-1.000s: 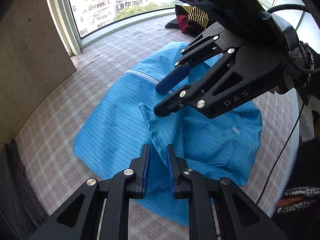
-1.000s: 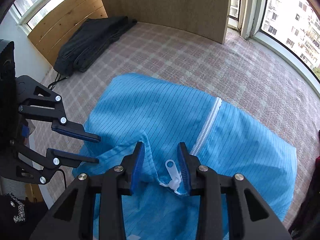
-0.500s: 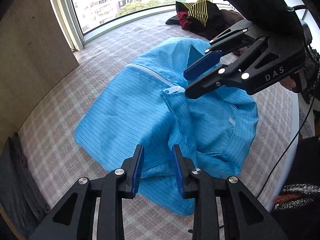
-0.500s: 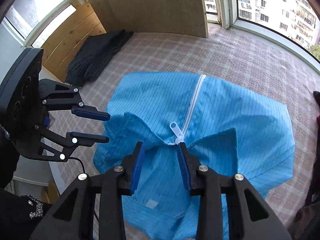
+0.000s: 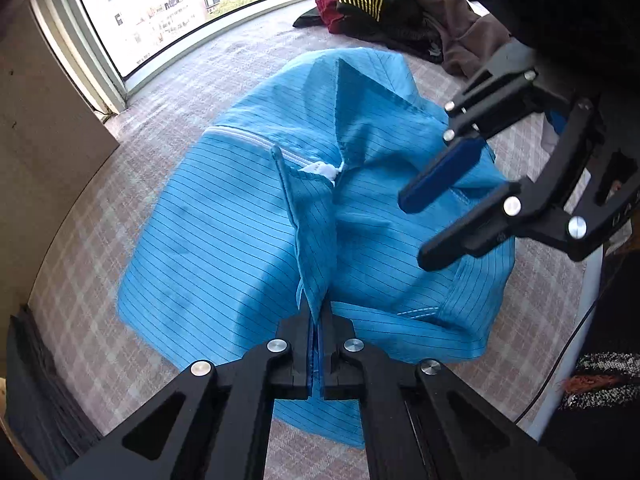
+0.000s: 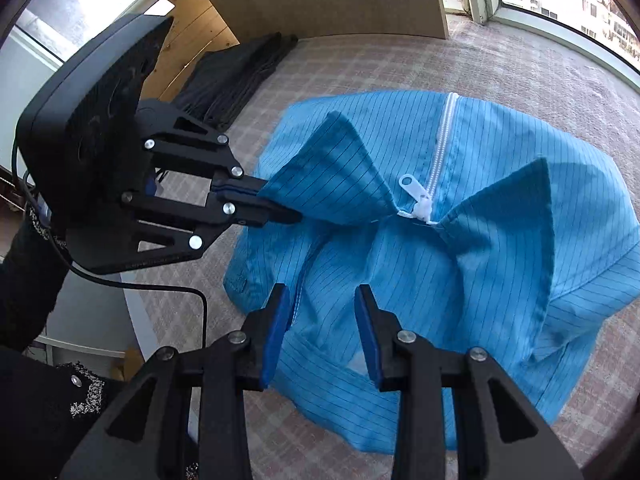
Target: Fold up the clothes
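Blue jacket [image 6: 472, 184] flat on checked table [image 6: 500, 68], white zipper [image 6: 442, 140] running away from camera (pull [image 6: 416, 194] nearest). Left gripper [image 5: 318, 334] clamped on collar flap [image 6: 332, 176]; right gripper [image 6: 322, 320] wide apart, holding nothing.

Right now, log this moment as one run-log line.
step: fold jacket | left gripper: shut on collar flap | right gripper: open, above jacket | zipper: closed

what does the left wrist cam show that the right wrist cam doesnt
Only the left wrist view shows the pile of dark clothes by the window.

Only the right wrist view shows the folded dark garment by the wooden wall and the white zipper pull laid out plainly.

Both show the blue jacket on the checked surface, the left tongs shut on its collar flap, and the right tongs open.
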`<state>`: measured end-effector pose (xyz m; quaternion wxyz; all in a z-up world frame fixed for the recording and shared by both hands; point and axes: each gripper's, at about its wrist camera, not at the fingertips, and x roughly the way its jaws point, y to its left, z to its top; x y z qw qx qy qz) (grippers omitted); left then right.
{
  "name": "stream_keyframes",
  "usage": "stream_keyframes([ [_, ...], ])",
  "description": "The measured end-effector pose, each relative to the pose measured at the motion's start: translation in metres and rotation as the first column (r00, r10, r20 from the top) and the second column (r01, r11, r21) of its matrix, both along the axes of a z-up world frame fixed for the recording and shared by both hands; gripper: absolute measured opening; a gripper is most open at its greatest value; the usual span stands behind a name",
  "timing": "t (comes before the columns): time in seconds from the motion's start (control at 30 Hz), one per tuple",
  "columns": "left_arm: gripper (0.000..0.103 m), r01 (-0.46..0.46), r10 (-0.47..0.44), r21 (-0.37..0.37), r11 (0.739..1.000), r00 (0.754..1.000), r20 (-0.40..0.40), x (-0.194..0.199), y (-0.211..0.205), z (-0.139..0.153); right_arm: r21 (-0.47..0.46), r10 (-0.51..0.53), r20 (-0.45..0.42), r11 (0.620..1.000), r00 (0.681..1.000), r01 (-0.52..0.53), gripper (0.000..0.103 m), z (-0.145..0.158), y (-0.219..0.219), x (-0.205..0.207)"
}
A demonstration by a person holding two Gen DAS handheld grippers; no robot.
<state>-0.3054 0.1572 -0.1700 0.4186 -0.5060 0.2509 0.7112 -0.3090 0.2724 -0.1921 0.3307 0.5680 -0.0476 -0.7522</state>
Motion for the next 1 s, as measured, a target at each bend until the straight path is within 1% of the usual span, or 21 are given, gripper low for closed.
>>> stream_keyframes([
  [0.03, 0.0, -0.01, 0.01, 0.022, 1.0, 1.0, 0.005, -0.004, -0.003, 0.006, 0.0, 0.013, -0.006, 1.0, 1.0, -0.013, 0.034, -0.001, -0.007, 0.002],
  [0.13, 0.0, -0.009, 0.009, 0.029, 1.0, 1.0, 0.001, -0.01, -0.006, 0.013, 0.044, 0.038, -0.015, 0.998, 0.999, -0.038, 0.034, -0.009, -0.03, -0.002],
  [0.2, 0.0, -0.003, 0.002, 0.027, 1.0, 1.0, 0.01, -0.008, -0.004, 0.012, 0.021, 0.02, 0.022, 1.0, 1.0, -0.021, 0.034, -0.017, -0.035, -0.011],
  [0.3, 0.0, -0.011, 0.009, 0.043, 0.999, 0.999, 0.03, -0.007, -0.006, 0.01, -0.012, -0.004, 0.077, 1.0, 0.997, 0.005, 0.034, -0.028, -0.043, -0.024],
  [0.5, 0.0, -0.02, 0.018, 0.053, 0.998, 0.999, 0.046, -0.009, -0.007, 0.008, -0.081, -0.006, 0.113, 0.997, 0.994, 0.015, 0.034, -0.038, -0.048, -0.032],
  [0.53, 0.0, -0.025, 0.022, 0.059, 0.998, 0.999, 0.049, -0.009, -0.007, 0.009, -0.092, -0.005, 0.118, 0.996, 0.993, 0.016, 0.025, -0.039, -0.049, -0.033],
  [0.57, 0.0, -0.034, 0.03, 0.064, 0.997, 0.998, 0.052, -0.01, -0.007, 0.009, -0.104, 0.0, 0.117, 0.995, 0.993, 0.012, 0.001, -0.039, -0.05, -0.031],
  [0.67, 0.0, -0.065, 0.059, 0.086, 0.994, 0.996, 0.067, -0.013, -0.01, 0.01, -0.098, -0.02, 0.051, 0.995, 0.998, 0.025, 0.002, -0.026, -0.047, -0.017],
  [0.73, 0.001, -0.101, 0.084, 0.139, 0.985, 0.989, 0.122, -0.017, -0.018, 0.011, -0.135, -0.026, 0.019, 0.99, 0.999, 0.028, 0.002, -0.01, -0.039, -0.01],
  [0.8, 0.001, -0.15, 0.104, 0.21, 0.966, 0.971, 0.214, -0.023, -0.026, 0.008, -0.108, -0.045, -0.045, 0.993, 0.998, 0.04, 0.002, 0.005, -0.036, 0.003],
  [0.87, 0.003, -0.205, 0.12, 0.268, 0.941, 0.945, 0.303, -0.027, -0.032, 0.002, -0.093, -0.051, -0.097, 0.995, 0.994, 0.042, 0.002, 0.012, -0.035, 0.018],
  [0.93, 0.005, -0.228, 0.122, 0.291, 0.929, 0.932, 0.341, -0.027, -0.034, -0.003, -0.08, -0.057, -0.147, 0.996, 0.988, 0.045, 0.002, 0.018, -0.036, 0.032],
  [0.97, 0.005, -0.239, 0.122, 0.301, 0.923, 0.925, 0.359, -0.027, -0.034, -0.005, -0.072, -0.058, -0.16, 0.996, 0.985, 0.047, 0.002, 0.015, -0.039, 0.038],
  [1.0, 0.004, -0.249, 0.119, 0.318, 0.915, 0.919, 0.376, -0.029, -0.034, -0.006, -0.039, -0.053, -0.175, 0.998, 0.983, 0.046, 0.002, 0.01, -0.046, 0.04],
])
